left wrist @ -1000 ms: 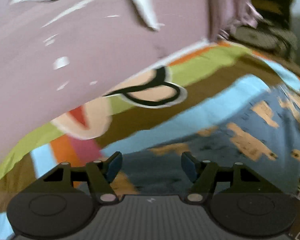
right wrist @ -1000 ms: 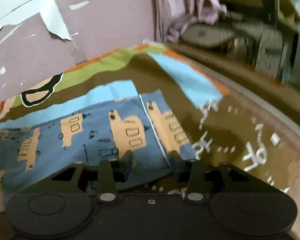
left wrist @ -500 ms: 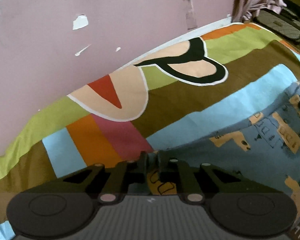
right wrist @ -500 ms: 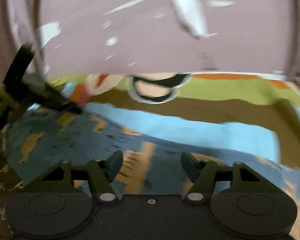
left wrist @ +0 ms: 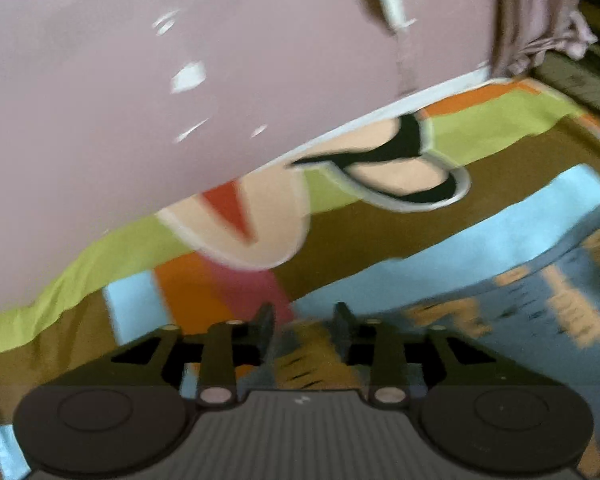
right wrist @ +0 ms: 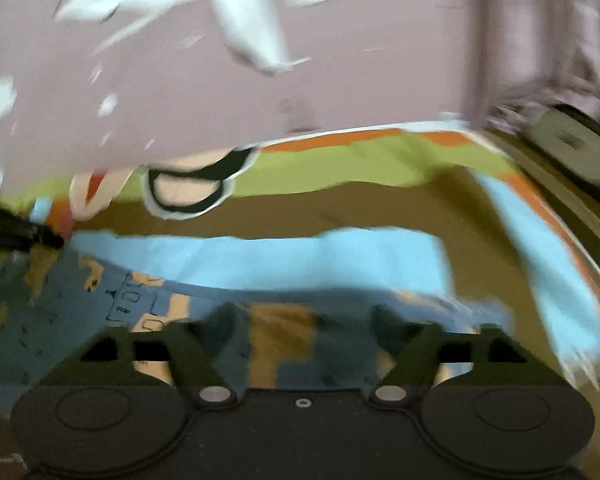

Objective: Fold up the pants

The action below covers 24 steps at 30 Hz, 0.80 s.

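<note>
Dim indoor light, heavy motion blur, fisheye bending at edges, perhaps slightly underexposed

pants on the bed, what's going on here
A person is folding blue printed pants on a striped bedsheet, a gripper in each hand. The left gripper sits over one end of the pants, and its jaws have just been opening with cloth between them. The right gripper has just opened wide over the other end. Both views are blurred.

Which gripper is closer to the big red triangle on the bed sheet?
Left. The left gripper sits just below the red triangle, over the pants edge. The right gripper is farther along the pants, with the triangle far off to its left.
</note>
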Available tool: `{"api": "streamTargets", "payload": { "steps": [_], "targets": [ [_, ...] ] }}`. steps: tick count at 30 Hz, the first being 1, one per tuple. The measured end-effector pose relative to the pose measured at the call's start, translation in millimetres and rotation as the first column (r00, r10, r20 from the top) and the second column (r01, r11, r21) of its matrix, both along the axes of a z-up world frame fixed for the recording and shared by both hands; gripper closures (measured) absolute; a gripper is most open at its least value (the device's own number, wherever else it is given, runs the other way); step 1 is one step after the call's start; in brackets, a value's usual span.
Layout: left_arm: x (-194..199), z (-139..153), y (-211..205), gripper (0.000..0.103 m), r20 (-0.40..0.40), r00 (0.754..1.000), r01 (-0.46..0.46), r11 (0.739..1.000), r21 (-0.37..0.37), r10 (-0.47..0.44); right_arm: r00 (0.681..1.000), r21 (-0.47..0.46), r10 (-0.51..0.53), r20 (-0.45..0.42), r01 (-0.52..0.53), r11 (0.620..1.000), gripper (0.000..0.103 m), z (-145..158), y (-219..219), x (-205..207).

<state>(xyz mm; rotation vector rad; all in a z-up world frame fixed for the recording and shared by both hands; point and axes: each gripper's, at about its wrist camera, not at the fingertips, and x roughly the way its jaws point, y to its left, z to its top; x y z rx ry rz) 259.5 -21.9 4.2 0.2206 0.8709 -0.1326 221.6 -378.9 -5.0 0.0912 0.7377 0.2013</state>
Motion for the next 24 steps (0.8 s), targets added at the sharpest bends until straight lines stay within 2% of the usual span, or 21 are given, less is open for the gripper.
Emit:
{"api": "streamTargets", "payload": {
  "steps": [2, 3, 6, 8, 12, 14, 16, 17, 18, 19, 21, 24],
  "targets": [
    [-3, 7, -22, 0.038, 0.026, 0.998, 0.061, 0.997, -0.049, -0.06, 0.994, 0.09, -0.113, -0.014, 0.114, 0.989, 0.004, 2, -25, -26],
    [-4, 9, -35, 0.035, 0.037, 0.994, 0.101, 0.992, -0.074, -0.099, 0.986, 0.141, -0.165, -0.026, 0.167, 0.976, 0.003, 1, -37, -37],
    [-3, 12, -92, 0.031, 0.048, 0.97, 0.243, 0.963, -0.121, -0.238, 0.952, 0.242, -0.3, -0.067, 0.307, 0.92, 0.003, -8, -66, -63],
    [1, 7, -136, 0.031, 0.036, 0.941, 0.338, 0.933, -0.125, -0.337, 0.941, 0.267, -0.325, -0.092, 0.338, 0.902, 0.003, -17, -78, -70],
    [8, -10, -217, 0.031, 0.017, 0.852, 0.524, 0.851, -0.039, -0.524, 0.938, 0.305, -0.314, -0.146, 0.345, 0.888, 0.014, -33, -94, -74],
    [11, -18, -245, 0.034, -0.007, 0.822, 0.57, 0.822, 0.009, -0.57, 0.931, 0.359, -0.327, -0.162, 0.364, 0.859, 0.017, -38, -104, -74],
    [17, -29, -265, 0.034, -0.034, 0.806, 0.592, 0.803, 0.072, -0.591, 0.926, 0.407, -0.328, -0.187, 0.377, 0.832, 0.02, -45, -109, -72],
    [20, -37, -272, 0.034, -0.055, 0.803, 0.595, 0.794, 0.124, -0.593, 0.923, 0.425, -0.33, -0.196, 0.384, 0.82, 0.022, -47, -113, -73],
    [20, -43, -275, 0.029, -0.06, 0.799, 0.6, 0.787, 0.144, -0.598, 0.922, 0.435, -0.332, -0.197, 0.386, 0.813, 0.023, -47, -113, -70],
    [20, -44, -273, 0.027, -0.038, 0.801, 0.596, 0.79, 0.143, -0.597, 0.923, 0.446, -0.331, -0.197, 0.385, 0.808, 0.023, -47, -115, -70],
    [24, -46, -273, 0.021, -0.036, 0.814, 0.58, 0.805, 0.125, -0.58, 0.925, 0.459, -0.327, -0.194, 0.38, 0.803, 0.023, -48, -116, -66],
    [30, -42, -263, 0.021, -0.037, 0.848, 0.529, 0.847, 0.052, -0.528, 0.927, 0.451, -0.33, -0.179, 0.376, 0.809, 0.023, -49, -114, -57]
  ]
}}
